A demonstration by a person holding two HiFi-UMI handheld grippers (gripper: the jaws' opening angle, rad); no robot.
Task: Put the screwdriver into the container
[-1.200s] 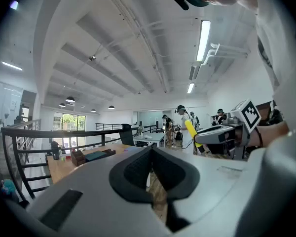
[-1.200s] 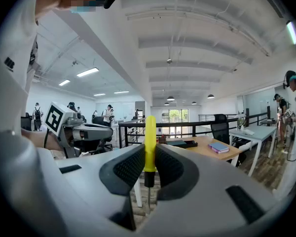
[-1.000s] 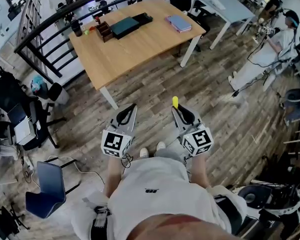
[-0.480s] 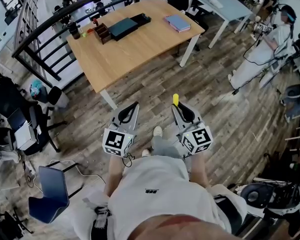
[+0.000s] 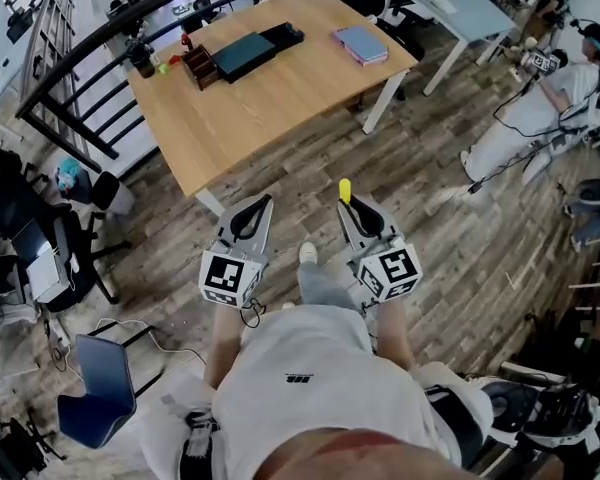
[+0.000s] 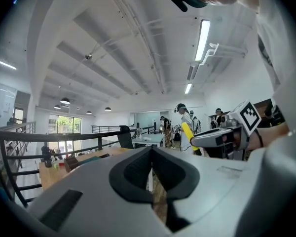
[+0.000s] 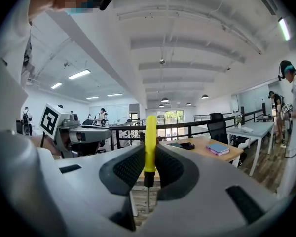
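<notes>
My right gripper (image 5: 344, 206) is shut on a screwdriver (image 5: 345, 189) with a yellow handle, held upright over the wooden floor. In the right gripper view the screwdriver (image 7: 149, 141) stands between the jaws, its metal shaft pointing down. My left gripper (image 5: 264, 200) is beside it at the same height, shut with nothing in it; its jaws meet at the tip (image 6: 151, 150). A brown wooden container (image 5: 198, 65) stands at the far left end of a wooden table (image 5: 280, 93), well ahead of both grippers.
On the table lie a dark flat tray (image 5: 248, 52) and a purple book (image 5: 360, 44). A black railing (image 5: 75, 63) runs behind it. A grey table (image 5: 450, 8) and a person in white (image 5: 540, 103) are at the right. A blue chair (image 5: 100, 383) stands at the lower left.
The person has stepped forward, so the table sits a little nearer. Both grippers have risen slightly in view. The screwdriver stays in the right gripper.
</notes>
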